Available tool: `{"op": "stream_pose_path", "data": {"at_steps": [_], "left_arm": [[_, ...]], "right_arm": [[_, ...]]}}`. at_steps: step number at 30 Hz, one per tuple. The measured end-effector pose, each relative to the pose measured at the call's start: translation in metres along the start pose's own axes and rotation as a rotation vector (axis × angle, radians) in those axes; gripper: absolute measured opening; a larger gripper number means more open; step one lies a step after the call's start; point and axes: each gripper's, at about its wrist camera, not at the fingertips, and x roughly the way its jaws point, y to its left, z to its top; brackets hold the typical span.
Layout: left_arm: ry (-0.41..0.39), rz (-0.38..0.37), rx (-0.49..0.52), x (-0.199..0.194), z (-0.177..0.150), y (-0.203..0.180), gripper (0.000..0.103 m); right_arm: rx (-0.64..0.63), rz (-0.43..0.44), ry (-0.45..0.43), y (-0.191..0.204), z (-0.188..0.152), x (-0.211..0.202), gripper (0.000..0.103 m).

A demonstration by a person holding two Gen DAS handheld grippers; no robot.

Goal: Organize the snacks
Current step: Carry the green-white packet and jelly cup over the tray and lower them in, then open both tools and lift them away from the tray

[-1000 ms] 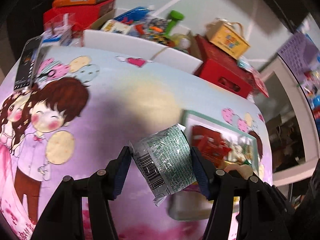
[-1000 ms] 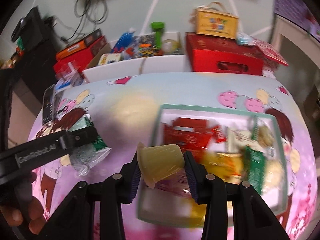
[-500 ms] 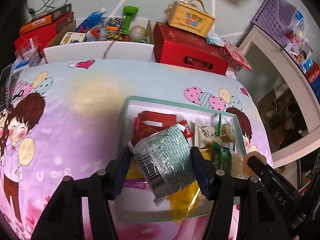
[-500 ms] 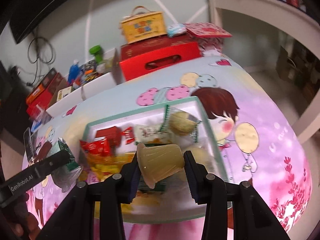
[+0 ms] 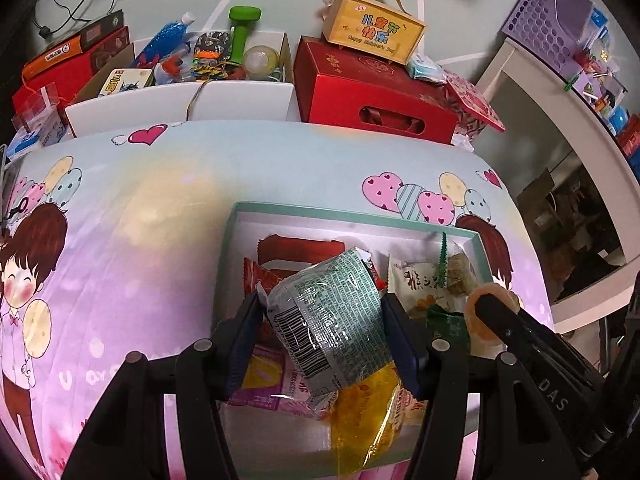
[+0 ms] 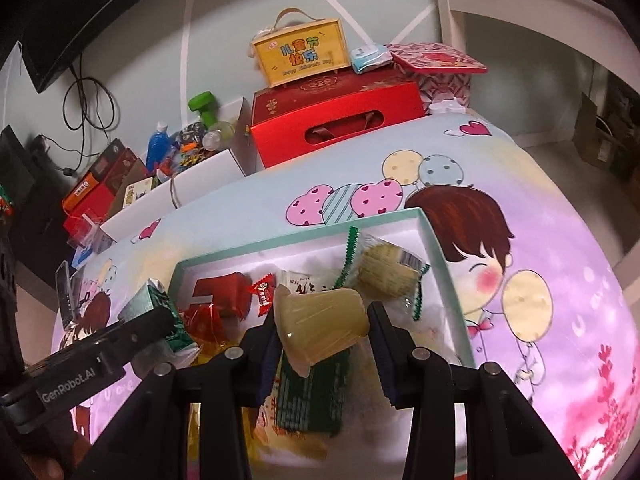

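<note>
My left gripper [image 5: 322,322] is shut on a silver-green snack packet [image 5: 326,316] with a barcode, held above the teal-rimmed white box [image 5: 352,213] on the cartoon tablecloth. In the right wrist view my right gripper [image 6: 322,326] is shut on a pale yellow jelly cup [image 6: 320,322], also over that box [image 6: 434,246]. The box holds several wrapped snacks: red packets [image 5: 300,246], a white pouch [image 5: 414,282], a yellow bag [image 5: 370,420] and a green-edged biscuit pack [image 6: 384,268]. The right gripper's finger shows at the left view's right edge, and the left gripper with its packet [image 6: 158,312] shows at the right view's left.
Behind the table stand a red gift box [image 5: 372,92] with a yellow case [image 5: 374,28] on top, and a white box [image 5: 180,100] of toys and a green dumbbell [image 5: 242,28]. A white shelf [image 5: 580,136] is at the right. Bare tablecloth [image 5: 132,248] lies left of the box.
Both grippers have carried their snacks to the right across the table, from beside and over the box's left part to above the box. Neither grip has changed.
</note>
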Motion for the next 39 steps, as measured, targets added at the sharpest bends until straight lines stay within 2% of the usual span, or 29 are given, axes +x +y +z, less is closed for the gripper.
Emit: {"op": "stream_pose_path", "data": {"at_steps": [8, 14, 16, 20, 24, 26, 30, 32, 34, 39], "left_arm": [[0.033, -0.045, -0.026, 0.007, -0.001, 0.01, 0.063], [0.066, -0.078, -0.063, 0.011, -0.005, 0.015, 0.074], [0.07, -0.087, -0.066, 0.011, -0.007, 0.015, 0.076], [0.066, -0.106, -0.056, 0.01, -0.008, 0.011, 0.081], [0.062, -0.128, -0.053, 0.007, -0.008, 0.01, 0.083], [0.053, -0.131, -0.053, 0.004, -0.007, 0.01, 0.088], [0.024, -0.121, -0.05, -0.005, -0.008, 0.011, 0.091], [0.007, -0.108, -0.048, -0.009, -0.009, 0.014, 0.093], [-0.019, -0.073, -0.046, -0.014, -0.01, 0.017, 0.093], [-0.057, 0.061, -0.042, -0.022, -0.014, 0.031, 0.094]], "right_arm": [[0.016, -0.024, 0.017, -0.006, -0.001, 0.016, 0.045], [0.052, -0.035, 0.04, -0.015, -0.002, 0.02, 0.047], [0.062, -0.038, 0.041, -0.018, -0.003, 0.019, 0.053], [0.067, -0.036, 0.038, -0.021, -0.003, 0.016, 0.054], [0.068, -0.032, 0.04, -0.022, -0.004, 0.015, 0.064], [0.065, -0.029, 0.033, -0.022, -0.003, 0.012, 0.068], [0.056, -0.025, 0.009, -0.019, -0.003, 0.005, 0.089], [0.046, -0.023, 0.001, -0.017, -0.004, 0.001, 0.092], [0.037, -0.021, 0.0, -0.015, -0.005, 0.0, 0.103], [0.013, -0.031, -0.028, -0.009, -0.009, -0.006, 0.103]]}}
